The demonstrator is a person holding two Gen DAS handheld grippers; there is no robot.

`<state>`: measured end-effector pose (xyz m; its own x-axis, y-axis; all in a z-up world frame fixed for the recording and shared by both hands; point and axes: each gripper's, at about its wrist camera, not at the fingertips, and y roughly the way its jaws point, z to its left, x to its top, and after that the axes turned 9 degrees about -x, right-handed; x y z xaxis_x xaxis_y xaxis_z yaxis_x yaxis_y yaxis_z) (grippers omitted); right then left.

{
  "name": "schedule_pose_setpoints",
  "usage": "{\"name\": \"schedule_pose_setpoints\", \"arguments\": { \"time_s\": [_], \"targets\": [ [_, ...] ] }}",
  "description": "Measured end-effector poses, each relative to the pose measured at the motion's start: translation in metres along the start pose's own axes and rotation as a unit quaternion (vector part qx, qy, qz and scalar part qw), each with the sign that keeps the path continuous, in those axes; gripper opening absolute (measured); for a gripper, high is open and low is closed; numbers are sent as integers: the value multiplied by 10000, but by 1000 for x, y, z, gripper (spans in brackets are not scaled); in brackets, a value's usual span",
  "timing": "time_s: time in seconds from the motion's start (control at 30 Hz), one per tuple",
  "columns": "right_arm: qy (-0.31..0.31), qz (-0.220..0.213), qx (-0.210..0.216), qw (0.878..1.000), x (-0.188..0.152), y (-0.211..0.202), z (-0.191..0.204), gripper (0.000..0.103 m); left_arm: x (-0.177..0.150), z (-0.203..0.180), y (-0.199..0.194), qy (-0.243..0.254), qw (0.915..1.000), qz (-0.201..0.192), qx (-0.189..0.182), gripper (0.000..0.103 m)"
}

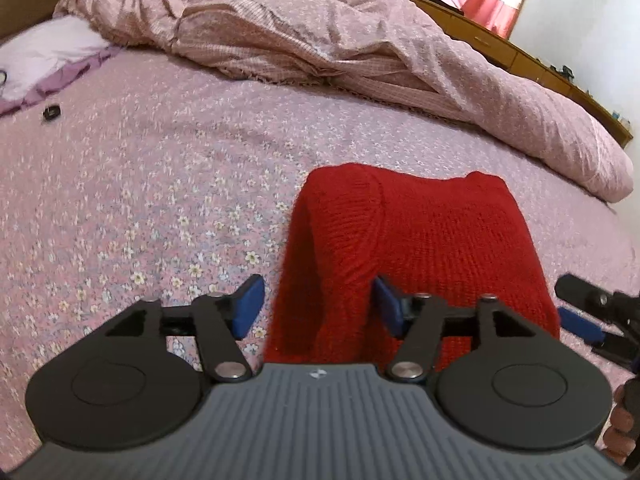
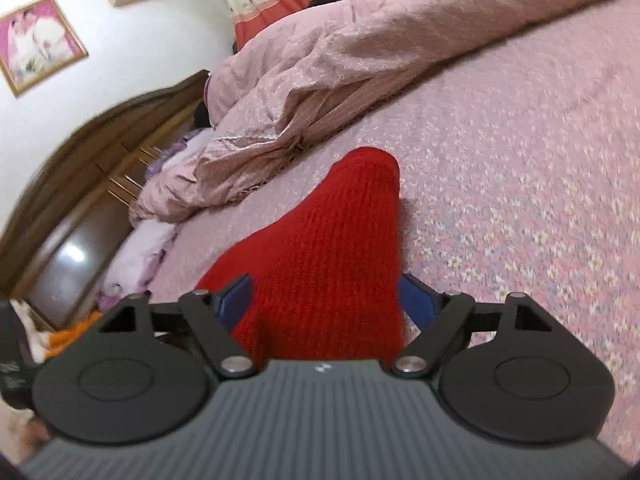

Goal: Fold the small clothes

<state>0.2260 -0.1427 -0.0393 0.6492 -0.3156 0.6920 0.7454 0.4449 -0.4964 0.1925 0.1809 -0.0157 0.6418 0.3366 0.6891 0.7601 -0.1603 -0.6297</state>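
Pink bedding printed with small white flowers covered the bed [image 1: 152,184], and on it lay a folded red knit garment [image 1: 432,240], toward the near edge of the mattress. From the left wrist view, the left gripper [image 1: 320,306] hung low over the near left part of the garment, its blue pads [image 1: 250,304] spread apart; one pad stood over the flowered sheet just beside the knit, the other over the red fabric, and neither pressed on it. From the right wrist view, the right gripper [image 2: 328,300] also stood with its jaws wide, the red knit garment [image 2: 328,248] rising between its blue pads [image 2: 236,296] without being pinched. The right gripper's black frame and a blue pad also showed at the right edge of the left view. Beyond the garment, a rumpled pink quilt [image 1: 328,36] lay heaped across the far side of the bed. A pale lilac pillow [image 1: 44,56] sat at the far left. A wooden headboard [image 2: 92,168] curved behind the bed, and a framed photograph [image 2: 38,42] hung on the white wall above it.
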Motion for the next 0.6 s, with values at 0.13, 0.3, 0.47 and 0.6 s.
{"name": "schedule_pose_setpoints", "arguments": {
  "time_s": [0.13,0.3,0.47,0.6],
  "targets": [
    [123,265,103,9995,-3,7,-11,82,-1,10,4,-247,9995,59,-171,72],
    [373,420,337,9978,-6,20,-23,84,-2,19,9,-461,9981,116,-381,74],
    [553,664,645,9942,-6,33,-30,87,-3,25,16,-594,9963,171,-596,75],
    [565,770,768,9925,-7,42,-31,88,-4,29,20,-646,9950,202,-729,75]
  ]
}}
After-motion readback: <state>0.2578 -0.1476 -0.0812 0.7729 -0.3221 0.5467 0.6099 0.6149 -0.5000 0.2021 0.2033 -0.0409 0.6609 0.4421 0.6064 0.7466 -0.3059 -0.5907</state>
